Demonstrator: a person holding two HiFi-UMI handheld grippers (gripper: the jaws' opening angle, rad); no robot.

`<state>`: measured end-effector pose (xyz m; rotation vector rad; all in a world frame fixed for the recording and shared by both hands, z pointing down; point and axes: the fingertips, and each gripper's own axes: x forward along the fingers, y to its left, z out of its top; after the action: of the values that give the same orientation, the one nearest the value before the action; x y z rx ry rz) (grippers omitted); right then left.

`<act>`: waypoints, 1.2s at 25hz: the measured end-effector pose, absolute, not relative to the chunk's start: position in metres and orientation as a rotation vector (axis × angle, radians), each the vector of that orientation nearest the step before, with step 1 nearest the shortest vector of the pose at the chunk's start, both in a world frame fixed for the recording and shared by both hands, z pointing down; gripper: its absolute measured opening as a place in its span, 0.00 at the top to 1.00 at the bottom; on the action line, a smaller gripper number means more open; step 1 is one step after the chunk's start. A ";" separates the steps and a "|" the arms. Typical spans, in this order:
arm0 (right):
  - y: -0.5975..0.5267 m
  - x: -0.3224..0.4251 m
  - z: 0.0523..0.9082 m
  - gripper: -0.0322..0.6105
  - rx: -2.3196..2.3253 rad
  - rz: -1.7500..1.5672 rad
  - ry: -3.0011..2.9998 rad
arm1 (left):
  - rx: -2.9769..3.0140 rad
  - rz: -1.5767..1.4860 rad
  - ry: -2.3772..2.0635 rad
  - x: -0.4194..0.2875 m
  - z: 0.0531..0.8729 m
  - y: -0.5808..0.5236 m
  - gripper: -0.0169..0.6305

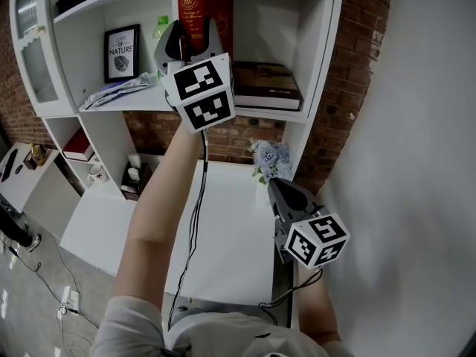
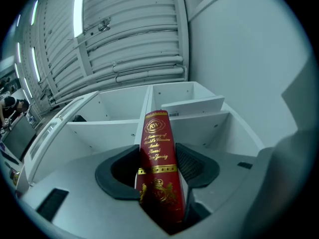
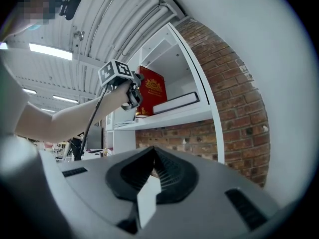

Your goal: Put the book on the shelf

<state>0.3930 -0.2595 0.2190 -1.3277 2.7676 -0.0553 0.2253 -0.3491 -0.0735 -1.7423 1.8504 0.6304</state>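
Note:
A red book (image 1: 205, 10) with gold lettering stands upright in a compartment of the white shelf (image 1: 149, 101), held by its spine. My left gripper (image 1: 195, 44) is shut on the red book (image 2: 158, 171), its two dark pads pressing either side of the spine. The right gripper view shows the red book (image 3: 152, 91) from the side, with the left gripper (image 3: 130, 94) at its near edge. My right gripper (image 1: 277, 187) hangs low over the white table (image 1: 223, 236), shut, with nothing between its jaws (image 3: 152, 176).
A dark book (image 1: 264, 84) lies flat to the right of the red one in the same compartment. A framed print (image 1: 121, 52) and loose papers (image 1: 119, 91) sit in the compartment to the left. Pale blue flowers (image 1: 269, 158) stand at the table's back edge beside a brick wall (image 1: 349, 73).

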 end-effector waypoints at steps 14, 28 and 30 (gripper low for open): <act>-0.258 0.380 0.217 0.93 -1.348 -0.047 2.779 | -1.851 0.556 1.799 0.229 -0.073 -0.358 0.63; -0.245 0.354 0.216 0.93 -1.328 -0.029 2.790 | -1.987 0.551 1.690 0.226 -0.074 -0.335 0.62; -0.242 0.350 0.216 0.93 -1.325 -0.028 2.789 | -1.999 0.515 1.680 0.231 -0.075 -0.340 0.59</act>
<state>0.3498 -0.2420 0.2155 -1.3250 2.7894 -0.0278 0.2306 -0.3399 -0.0748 -1.9988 1.6796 0.5154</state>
